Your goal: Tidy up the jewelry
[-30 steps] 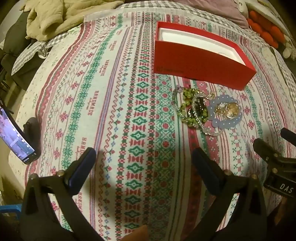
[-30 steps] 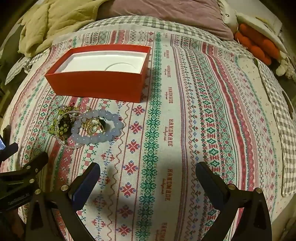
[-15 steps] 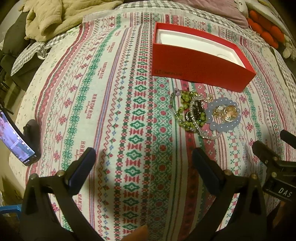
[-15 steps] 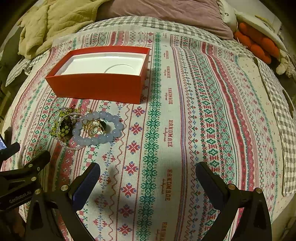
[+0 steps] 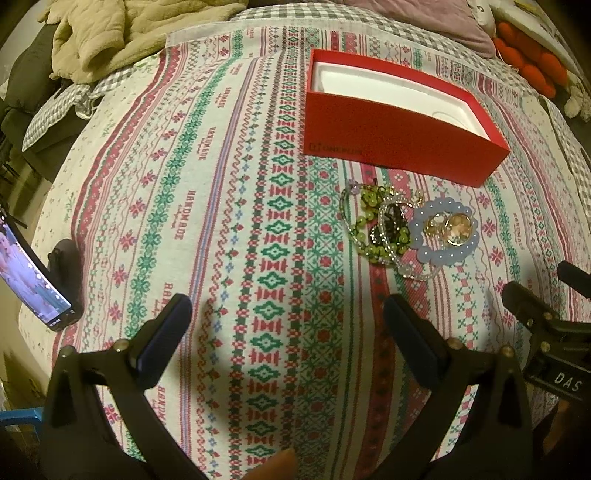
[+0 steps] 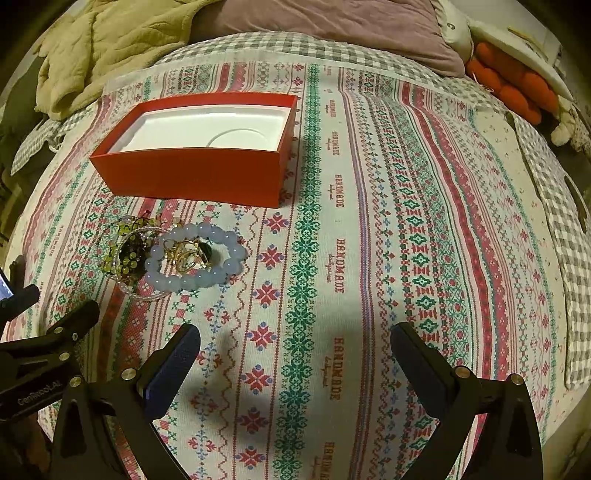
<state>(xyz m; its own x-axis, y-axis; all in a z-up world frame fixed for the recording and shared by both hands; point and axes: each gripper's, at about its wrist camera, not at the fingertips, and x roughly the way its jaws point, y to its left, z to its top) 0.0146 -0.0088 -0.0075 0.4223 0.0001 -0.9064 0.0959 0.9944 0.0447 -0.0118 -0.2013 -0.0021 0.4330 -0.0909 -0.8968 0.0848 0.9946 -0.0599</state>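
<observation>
A heap of jewelry lies on the patterned cloth just in front of an open red box (image 5: 399, 147) (image 6: 192, 177) with a white insert. The heap holds a pale blue bead bracelet (image 5: 424, 254) (image 6: 195, 282), a green bead bracelet (image 5: 364, 221) (image 6: 123, 260), a clear crystal strand and gold pieces (image 5: 454, 225) (image 6: 184, 254). My left gripper (image 5: 286, 317) is open, low over the cloth, left of and nearer than the heap. My right gripper (image 6: 295, 339) is open too, right of and nearer than the heap. Neither holds anything.
A lit phone (image 5: 29, 284) lies at the cloth's left edge. A beige blanket (image 6: 103, 48), a purple pillow (image 6: 332, 22) and an orange plush (image 6: 517, 85) lie beyond the cloth. The cloth (image 6: 406, 221) stretches bare to the right of the box.
Both views have drifted only slightly. The jewelry and the box have not moved, and both grippers stay open.
</observation>
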